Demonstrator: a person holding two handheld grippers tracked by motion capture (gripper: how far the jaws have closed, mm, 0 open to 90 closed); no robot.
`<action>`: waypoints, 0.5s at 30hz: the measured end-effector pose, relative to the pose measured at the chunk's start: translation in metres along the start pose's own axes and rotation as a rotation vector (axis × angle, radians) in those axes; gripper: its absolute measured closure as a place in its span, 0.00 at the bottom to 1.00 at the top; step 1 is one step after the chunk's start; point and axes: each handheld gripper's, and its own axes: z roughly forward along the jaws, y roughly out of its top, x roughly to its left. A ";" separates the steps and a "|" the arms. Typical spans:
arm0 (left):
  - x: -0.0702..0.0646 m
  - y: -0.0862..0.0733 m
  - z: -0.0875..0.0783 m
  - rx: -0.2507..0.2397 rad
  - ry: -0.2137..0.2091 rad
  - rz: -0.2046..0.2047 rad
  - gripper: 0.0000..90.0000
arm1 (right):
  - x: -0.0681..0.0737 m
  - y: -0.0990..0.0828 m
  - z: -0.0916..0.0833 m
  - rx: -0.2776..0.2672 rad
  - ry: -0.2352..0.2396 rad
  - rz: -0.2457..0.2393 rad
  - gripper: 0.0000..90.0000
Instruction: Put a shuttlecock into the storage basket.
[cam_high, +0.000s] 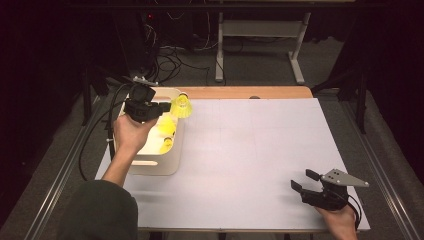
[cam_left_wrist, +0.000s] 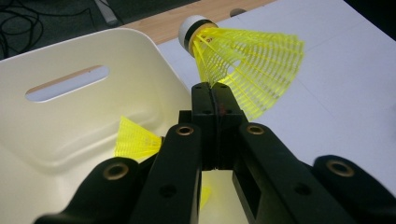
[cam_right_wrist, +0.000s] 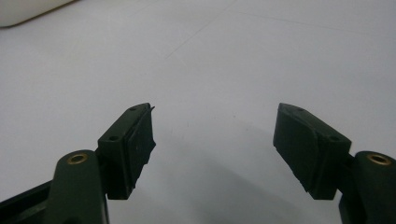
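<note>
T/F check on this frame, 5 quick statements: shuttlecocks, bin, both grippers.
1. The left gripper is shut on the skirt of a yellow plastic shuttlecock. True.
2. The right gripper holds a shuttlecock. False: its jaws stand open with nothing between them, over the white table cover.
3. The cream plastic bin has yellow shuttlecocks in it. True.
4. The held shuttlecock has a red cork. False: the cork is white with a black band.
5. The bin sits at the table's right side. False: left side, by the left gripper.
</note>
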 end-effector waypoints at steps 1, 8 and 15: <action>0.001 0.000 0.000 0.003 0.004 -0.001 1.00 | 0.000 0.000 0.000 0.000 -0.001 0.000 0.33; 0.006 -0.002 0.002 0.009 0.015 -0.012 1.00 | 0.000 0.000 0.000 -0.001 0.000 0.001 0.33; 0.011 -0.004 0.001 0.010 0.032 -0.021 1.00 | -0.001 0.000 0.000 -0.002 0.000 0.001 0.33</action>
